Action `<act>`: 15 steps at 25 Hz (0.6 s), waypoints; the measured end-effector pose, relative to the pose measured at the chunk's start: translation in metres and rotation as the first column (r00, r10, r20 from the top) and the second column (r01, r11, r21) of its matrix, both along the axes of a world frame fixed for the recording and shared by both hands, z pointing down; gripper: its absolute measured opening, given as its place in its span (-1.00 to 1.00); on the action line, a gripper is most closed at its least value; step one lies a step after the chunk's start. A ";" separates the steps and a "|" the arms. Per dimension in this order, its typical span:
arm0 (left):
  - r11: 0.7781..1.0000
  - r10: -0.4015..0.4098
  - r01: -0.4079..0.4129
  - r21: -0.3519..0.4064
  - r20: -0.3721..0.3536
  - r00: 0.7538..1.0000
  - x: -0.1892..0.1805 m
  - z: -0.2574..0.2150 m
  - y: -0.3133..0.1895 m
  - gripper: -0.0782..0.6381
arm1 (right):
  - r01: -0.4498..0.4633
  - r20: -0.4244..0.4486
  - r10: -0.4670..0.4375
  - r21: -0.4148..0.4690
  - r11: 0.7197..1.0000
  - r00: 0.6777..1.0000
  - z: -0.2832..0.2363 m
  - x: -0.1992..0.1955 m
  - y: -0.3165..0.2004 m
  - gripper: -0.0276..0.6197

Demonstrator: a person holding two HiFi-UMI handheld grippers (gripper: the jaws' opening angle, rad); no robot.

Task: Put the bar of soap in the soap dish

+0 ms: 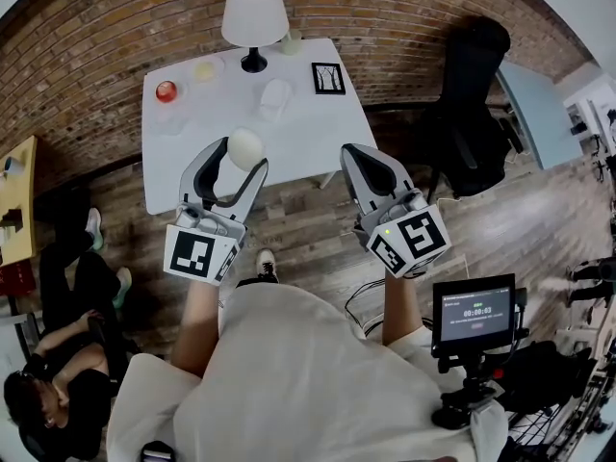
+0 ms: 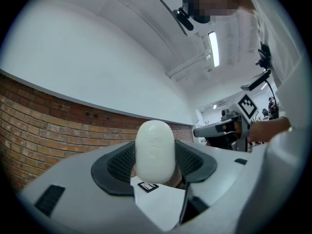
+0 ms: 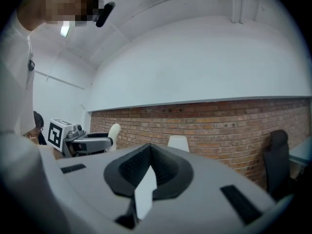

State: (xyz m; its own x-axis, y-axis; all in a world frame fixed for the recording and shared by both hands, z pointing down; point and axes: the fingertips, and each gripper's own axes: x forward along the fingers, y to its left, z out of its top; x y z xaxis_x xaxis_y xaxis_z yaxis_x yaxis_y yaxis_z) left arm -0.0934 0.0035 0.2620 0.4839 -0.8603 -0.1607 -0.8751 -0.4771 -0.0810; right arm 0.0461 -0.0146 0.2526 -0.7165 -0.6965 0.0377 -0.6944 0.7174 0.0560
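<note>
A white oval bar of soap (image 1: 245,148) is held between the jaws of my left gripper (image 1: 243,159), raised above the front edge of the white table (image 1: 318,123). The left gripper view shows the soap (image 2: 155,151) standing upright between the black pads (image 2: 116,164). A small white dish-like thing (image 1: 274,99) sits mid-table, beyond the soap. My right gripper (image 1: 354,157) hovers off the table's front right corner, jaws together and nothing in them (image 3: 148,172).
On the table stand a white lamp (image 1: 254,17), a black picture frame (image 1: 328,78), a glass bowl with something red (image 1: 166,91) and a pale yellow dish (image 1: 206,68). A black chair (image 1: 472,104) is at the right, a seated person (image 1: 58,354) lower left, a monitor (image 1: 474,314) lower right.
</note>
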 end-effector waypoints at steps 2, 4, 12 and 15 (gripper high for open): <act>1.000 0.006 -0.006 -0.001 0.002 1.000 -0.002 0.000 -0.007 -0.06 | -0.017 0.001 0.017 0.011 1.000 1.000 -0.001 0.001 -0.006 -0.91; 1.000 0.010 -0.010 -0.001 0.003 1.000 -0.001 -0.004 -0.006 -0.06 | -0.034 0.003 0.034 0.031 0.999 0.999 -0.008 0.005 -0.004 -0.91; 0.999 0.039 -0.039 -0.007 0.002 0.999 -0.011 0.003 -0.028 -0.06 | -0.064 -0.002 0.064 0.069 0.996 0.998 -0.006 -0.011 -0.022 -0.91; 0.999 0.041 -0.041 -0.010 -0.003 0.999 -0.016 0.004 -0.037 -0.06 | -0.071 -0.011 0.072 0.079 0.994 0.997 -0.005 -0.017 -0.028 -0.91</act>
